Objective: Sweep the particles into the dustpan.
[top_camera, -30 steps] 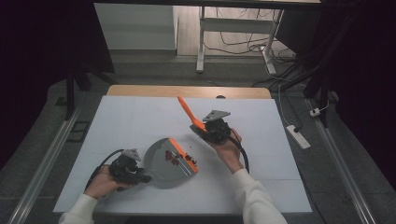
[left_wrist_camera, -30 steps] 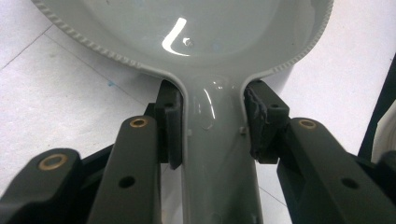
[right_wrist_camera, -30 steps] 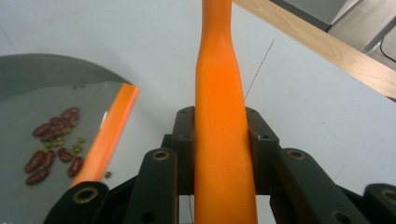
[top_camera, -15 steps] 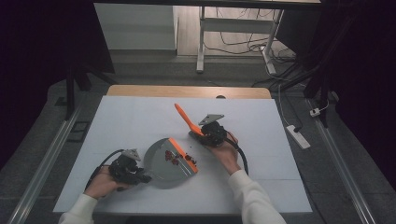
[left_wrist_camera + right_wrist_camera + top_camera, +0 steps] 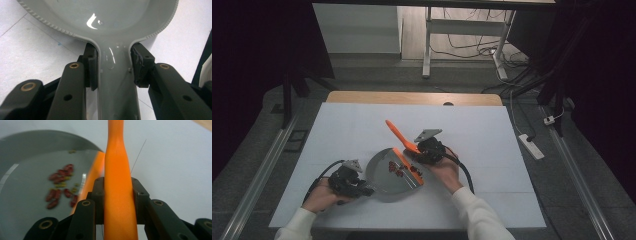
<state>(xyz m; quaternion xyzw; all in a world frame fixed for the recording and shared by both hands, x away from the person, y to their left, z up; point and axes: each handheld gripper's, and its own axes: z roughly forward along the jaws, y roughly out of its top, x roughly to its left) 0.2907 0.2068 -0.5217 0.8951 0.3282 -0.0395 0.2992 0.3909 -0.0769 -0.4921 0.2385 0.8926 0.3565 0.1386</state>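
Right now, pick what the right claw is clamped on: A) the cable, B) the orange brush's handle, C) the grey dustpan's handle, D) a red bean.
B: the right claw has both pads pressed on the orange brush handle, beside the grey dustpan.

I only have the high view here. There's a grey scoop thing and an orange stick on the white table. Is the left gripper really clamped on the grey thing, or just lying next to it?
Observer: Clamped. In the left gripper view the left gripper has a pad pressed on each side of the grey dustpan handle, right where it widens into the pan.
Operator: And the orange stick?
Observer: The right gripper squeezes the orange brush handle between its pads; the handle runs straight up that view.
Operator: What are the dark specks in the pan?
Observer: Up close they are small red oblong bits with a few yellowish crumbs, lying loose on the pan floor. What they are I cannot tell.
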